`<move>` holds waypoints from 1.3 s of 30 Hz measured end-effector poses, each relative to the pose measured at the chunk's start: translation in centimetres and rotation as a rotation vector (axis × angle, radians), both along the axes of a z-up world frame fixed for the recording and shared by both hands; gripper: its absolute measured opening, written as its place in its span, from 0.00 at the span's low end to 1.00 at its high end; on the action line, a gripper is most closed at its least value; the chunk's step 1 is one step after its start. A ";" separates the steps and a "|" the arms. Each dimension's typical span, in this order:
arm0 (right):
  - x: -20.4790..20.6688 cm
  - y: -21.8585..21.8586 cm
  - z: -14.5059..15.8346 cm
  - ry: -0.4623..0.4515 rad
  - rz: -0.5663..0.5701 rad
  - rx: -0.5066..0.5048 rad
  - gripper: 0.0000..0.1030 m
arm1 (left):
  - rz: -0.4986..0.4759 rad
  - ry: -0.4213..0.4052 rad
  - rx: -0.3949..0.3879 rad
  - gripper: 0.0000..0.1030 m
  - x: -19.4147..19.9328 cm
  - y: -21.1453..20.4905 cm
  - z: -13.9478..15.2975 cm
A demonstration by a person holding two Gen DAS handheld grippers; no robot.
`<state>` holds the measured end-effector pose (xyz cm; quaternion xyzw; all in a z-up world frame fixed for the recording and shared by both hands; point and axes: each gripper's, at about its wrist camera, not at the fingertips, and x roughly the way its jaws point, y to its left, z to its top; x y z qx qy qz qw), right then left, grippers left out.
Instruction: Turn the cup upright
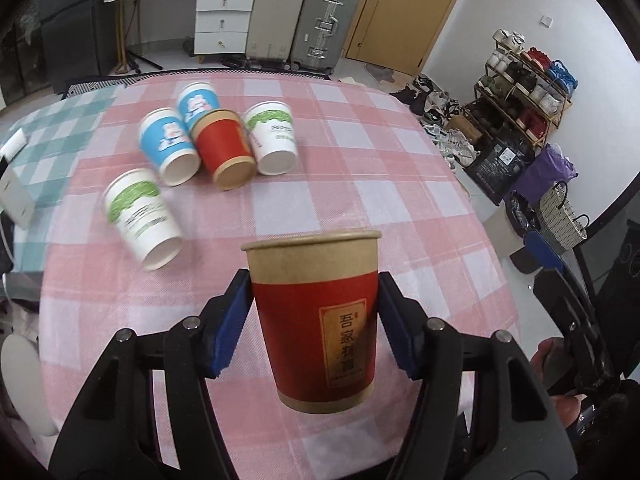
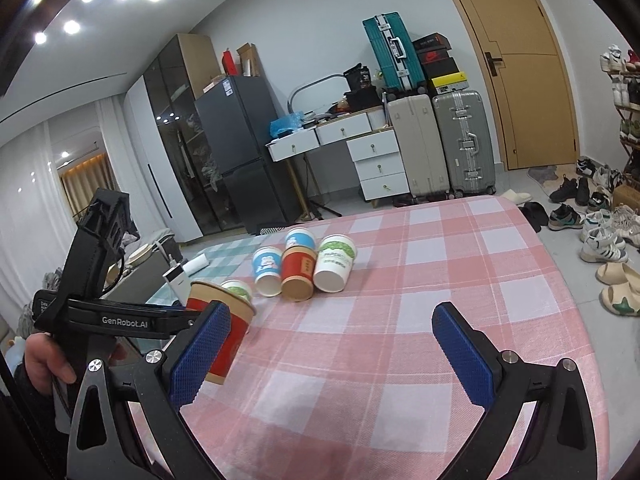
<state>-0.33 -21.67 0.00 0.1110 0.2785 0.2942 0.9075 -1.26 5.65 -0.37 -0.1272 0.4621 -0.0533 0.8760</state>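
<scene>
A red paper cup (image 1: 316,320) with a tan rim stands upright, mouth up, between the blue pads (image 1: 226,320) of my left gripper (image 1: 313,280), which is shut on its upper wall. Its base hangs just above the pink checked tablecloth (image 1: 380,184). In the right wrist view the same cup (image 2: 238,332) shows at the left in the left gripper. My right gripper (image 2: 331,310) is open over the cloth (image 2: 400,320) with nothing between its fingers. Several other cups lie on their sides further back: a red one (image 1: 224,148), two blue ones (image 1: 170,146), two white-green ones (image 1: 140,216).
A teal checked cloth (image 1: 52,140) covers the table's left part, with a white box (image 1: 18,196) on it. Beyond the far edge stand suitcases (image 1: 304,16) and white drawers (image 1: 222,20). A shoe rack (image 1: 520,88) and shoes (image 2: 604,240) are to the right.
</scene>
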 end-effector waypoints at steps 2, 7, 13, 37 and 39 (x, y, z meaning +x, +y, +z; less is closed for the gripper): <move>-1.0 0.6 0.3 -0.002 0.010 -0.007 1.00 | 0.016 0.010 0.000 0.58 -1.7 0.8 0.0; -3.5 2.5 0.4 0.012 0.041 -0.053 1.00 | 0.031 0.050 -0.020 0.58 -5.1 1.9 -1.8; -5.5 4.3 -0.7 0.059 0.076 -0.093 1.00 | 0.025 0.124 -0.017 0.58 -7.0 1.7 -6.2; -8.1 5.1 -2.6 0.105 0.072 -0.167 1.00 | 0.003 0.129 0.005 0.60 -6.9 1.4 -9.9; -8.3 5.1 -2.5 0.098 0.072 -0.169 1.00 | 0.004 0.140 0.006 0.61 -6.7 1.4 -10.2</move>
